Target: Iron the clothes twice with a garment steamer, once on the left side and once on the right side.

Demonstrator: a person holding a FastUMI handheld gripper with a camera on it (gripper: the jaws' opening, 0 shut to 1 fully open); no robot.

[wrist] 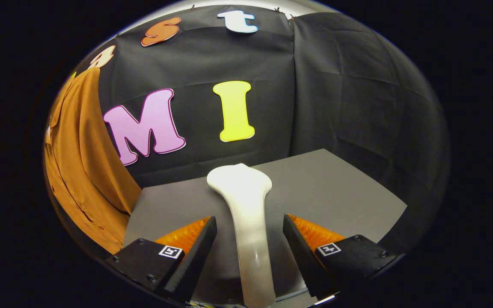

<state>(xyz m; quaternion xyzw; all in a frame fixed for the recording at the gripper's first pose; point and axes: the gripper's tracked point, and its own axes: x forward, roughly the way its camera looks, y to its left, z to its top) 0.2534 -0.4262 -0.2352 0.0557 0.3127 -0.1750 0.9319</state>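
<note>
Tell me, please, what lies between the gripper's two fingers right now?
The white garment steamer lies on the grey table between the open fingers, untouched, in the gripper view.

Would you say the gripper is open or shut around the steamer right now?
Open. The gripper has its fingers spread either side of the white garment steamer, which lies on the grey table, with a gap showing on both sides.

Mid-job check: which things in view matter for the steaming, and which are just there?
For the job:
- white garment steamer, lying on the table, handle between the open fingers of the tool, with gaps on both sides
- brown garment, hanging off to the left of the table

Just there:
- grey table
- black cloth wall
</note>
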